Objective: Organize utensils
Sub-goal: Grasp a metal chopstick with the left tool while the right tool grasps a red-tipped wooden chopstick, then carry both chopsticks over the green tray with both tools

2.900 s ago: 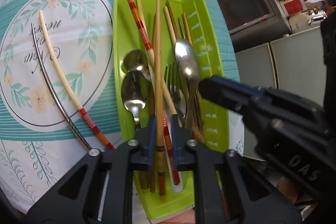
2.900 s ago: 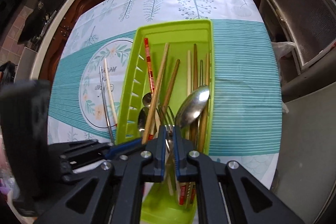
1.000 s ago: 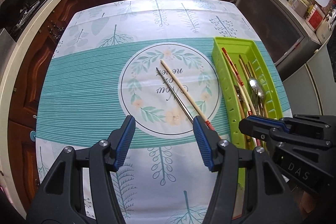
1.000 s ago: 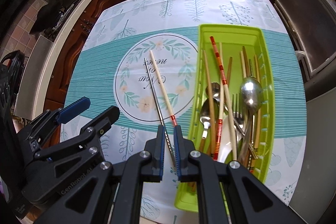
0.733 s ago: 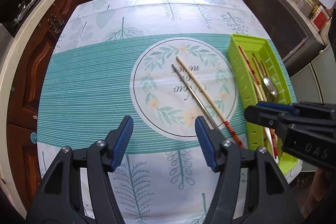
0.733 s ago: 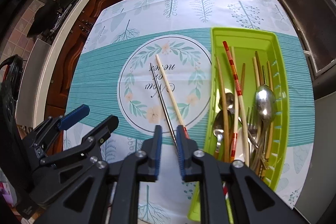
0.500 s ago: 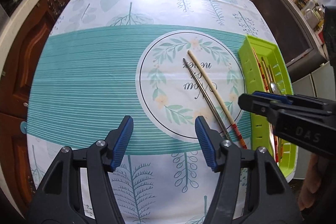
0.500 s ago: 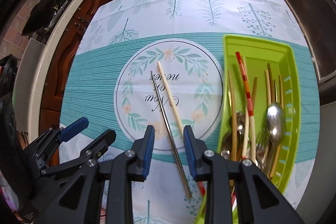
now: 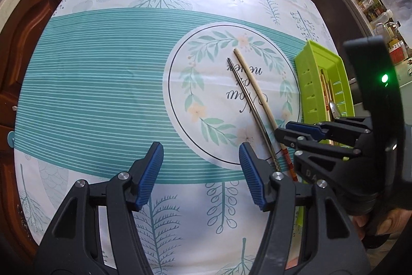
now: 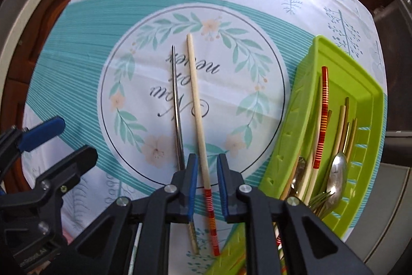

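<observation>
from the left wrist we see our left gripper (image 9: 200, 174) spread wide with nothing between its pads, above the tablecloth (image 9: 103, 84). a metal chopstick (image 9: 251, 110) and a pale chopstick (image 9: 257, 92) lie side by side on the printed circle, beside the green tray (image 9: 306, 74).

from the right wrist our right gripper (image 10: 207, 187) is closing, the pale chopstick (image 10: 197, 110) between its pads with small gaps either side; the tray (image 10: 291, 110) holds spoons and chopsticks.

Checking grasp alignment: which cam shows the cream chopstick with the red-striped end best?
Right wrist. The cream chopstick runs full length up the frame, between the closing right gripper pads, not yet pinched. Left wrist shows it smaller, with the right gripper covering part of its striped end.
</observation>
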Tool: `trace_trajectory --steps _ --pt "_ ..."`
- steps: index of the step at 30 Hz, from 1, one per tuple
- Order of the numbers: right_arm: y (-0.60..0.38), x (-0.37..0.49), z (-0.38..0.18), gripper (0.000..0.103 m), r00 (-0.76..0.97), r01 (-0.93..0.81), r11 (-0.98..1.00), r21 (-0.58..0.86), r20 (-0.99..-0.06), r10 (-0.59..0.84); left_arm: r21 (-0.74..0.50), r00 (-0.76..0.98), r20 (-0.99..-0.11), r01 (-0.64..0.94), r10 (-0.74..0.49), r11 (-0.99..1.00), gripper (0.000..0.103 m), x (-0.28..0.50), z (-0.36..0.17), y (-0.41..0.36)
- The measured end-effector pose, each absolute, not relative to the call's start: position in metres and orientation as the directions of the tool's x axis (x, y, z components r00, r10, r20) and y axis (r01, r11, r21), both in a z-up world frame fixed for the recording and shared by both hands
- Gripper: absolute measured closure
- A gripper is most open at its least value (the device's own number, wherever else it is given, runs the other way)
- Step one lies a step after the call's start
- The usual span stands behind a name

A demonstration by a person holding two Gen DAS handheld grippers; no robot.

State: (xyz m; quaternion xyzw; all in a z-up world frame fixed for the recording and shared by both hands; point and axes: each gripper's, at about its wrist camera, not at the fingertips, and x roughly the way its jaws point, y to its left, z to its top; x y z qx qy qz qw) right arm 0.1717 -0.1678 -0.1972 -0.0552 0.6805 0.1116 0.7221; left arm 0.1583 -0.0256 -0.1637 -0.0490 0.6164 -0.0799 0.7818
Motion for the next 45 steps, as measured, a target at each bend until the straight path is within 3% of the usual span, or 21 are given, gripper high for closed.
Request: trace_trajectory --steps 10,17,21,34,43,45 --pt "-0.155 0.166 -0.205 0.098 0.057 -0.281 0.959 0.034 -0.997 0.052 -0.185 0.202 -0.961 0.034 -0.188 0.982 0.045 0.163 -0.168 -0.031" --pt "-0.200 0.168 -0.205 0.098 0.008 -0.079 0.949 0.304 -0.952 0.305 -0.163 0.147 -0.976 0.021 -0.164 0.986 0.048 0.176 -0.182 -0.053" --pt "-0.216 0.163 -0.207 0.098 0.031 -0.002 0.929 0.371 -0.928 0.371 -0.148 0.131 -0.980 0.004 -0.148 0.989 0.049 0.182 -0.190 -0.061" --pt "-0.253 0.132 -0.154 0.098 0.211 0.065 0.914 0.401 -0.901 0.380 -0.110 0.100 -0.989 0.014 -0.111 0.994 0.049 0.189 -0.201 -0.113" --pt "-0.292 0.106 -0.141 0.098 0.282 0.115 0.897 0.427 -0.880 0.382 -0.004 0.086 -0.996 0.025 -0.006 1.000 0.073 0.181 -0.211 -0.155" --pt "-0.296 0.103 -0.140 0.098 0.291 0.120 0.893 0.434 -0.875 0.386 0.030 0.091 -0.995 0.035 0.027 0.999 0.095 0.179 -0.211 -0.162"
